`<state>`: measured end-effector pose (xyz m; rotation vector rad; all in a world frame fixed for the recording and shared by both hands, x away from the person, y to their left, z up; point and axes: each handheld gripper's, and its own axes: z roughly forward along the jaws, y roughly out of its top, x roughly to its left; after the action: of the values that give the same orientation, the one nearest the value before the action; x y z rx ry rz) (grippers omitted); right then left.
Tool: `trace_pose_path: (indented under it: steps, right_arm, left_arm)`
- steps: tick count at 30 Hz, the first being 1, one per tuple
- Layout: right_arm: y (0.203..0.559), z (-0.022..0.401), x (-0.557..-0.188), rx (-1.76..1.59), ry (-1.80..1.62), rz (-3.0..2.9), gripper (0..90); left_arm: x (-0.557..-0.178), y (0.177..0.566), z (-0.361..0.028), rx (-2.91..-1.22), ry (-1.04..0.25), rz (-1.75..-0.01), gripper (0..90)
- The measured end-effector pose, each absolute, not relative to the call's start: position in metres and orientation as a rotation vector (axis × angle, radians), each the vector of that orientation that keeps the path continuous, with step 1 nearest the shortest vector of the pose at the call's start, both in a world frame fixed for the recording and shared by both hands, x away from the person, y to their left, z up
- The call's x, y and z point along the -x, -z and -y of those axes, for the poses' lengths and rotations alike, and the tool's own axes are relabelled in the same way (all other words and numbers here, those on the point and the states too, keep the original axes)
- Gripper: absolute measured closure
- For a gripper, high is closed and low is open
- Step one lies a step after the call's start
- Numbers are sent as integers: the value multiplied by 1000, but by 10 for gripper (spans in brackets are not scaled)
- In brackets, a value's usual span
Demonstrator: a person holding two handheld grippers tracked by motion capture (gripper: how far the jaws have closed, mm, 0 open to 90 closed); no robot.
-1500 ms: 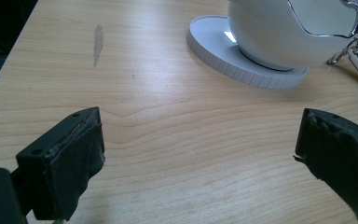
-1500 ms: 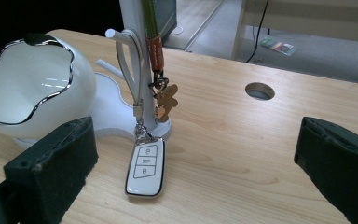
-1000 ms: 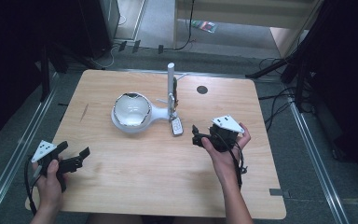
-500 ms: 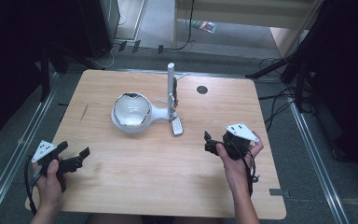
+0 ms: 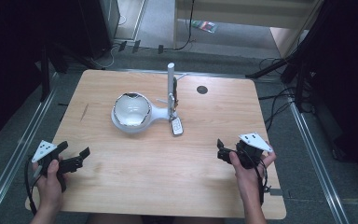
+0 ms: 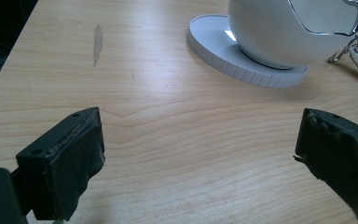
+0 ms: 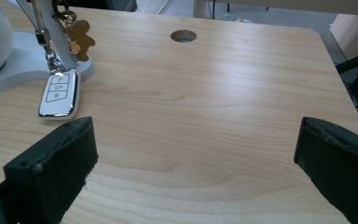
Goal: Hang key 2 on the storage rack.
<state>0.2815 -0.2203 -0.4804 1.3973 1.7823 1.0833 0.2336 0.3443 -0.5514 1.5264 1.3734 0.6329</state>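
Note:
A white bowl-shaped holder (image 5: 131, 111) stands mid-table on a flat base, with an upright white post (image 5: 170, 84) at its right. A white car key fob (image 5: 176, 126) lies on the table by the post, its chain hooked to it; a brown gingerbread charm (image 7: 80, 39) hangs there too. My left gripper (image 5: 74, 149) rests at the near left corner, open and empty, its jaws pointing toward the holder (image 6: 289, 32). Held at the near right, my right gripper (image 5: 220, 150) is open and empty, with the fob (image 7: 59, 93) ahead of its left jaw.
A round cable hole (image 5: 202, 89) sits in the wooden table (image 5: 158, 177) behind the post. Metal rails run along the floor on both sides, and cables lie on the floor to the right.
My right gripper has pulled back from beside the key fob toward the near right of the table. The left gripper has stayed put.

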Motion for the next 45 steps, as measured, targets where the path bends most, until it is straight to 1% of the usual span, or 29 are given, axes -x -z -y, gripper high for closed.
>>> trace_pose_path:
  steps: [16,28,45]
  right_arm:
    - [495,258,-262,-1436,-1071,-1719,0]
    - [506,295,-240,-1513,-1067,-1657,0]
    - [525,328,-220,-1542,-1012,-1661,0]
  left_arm:
    - [-234,551,-344,-1526,-634,-1372,17]
    - [-233,551,-344,-1527,-635,-1372,17]
    - [-233,551,-344,-1530,-636,-1369,17]
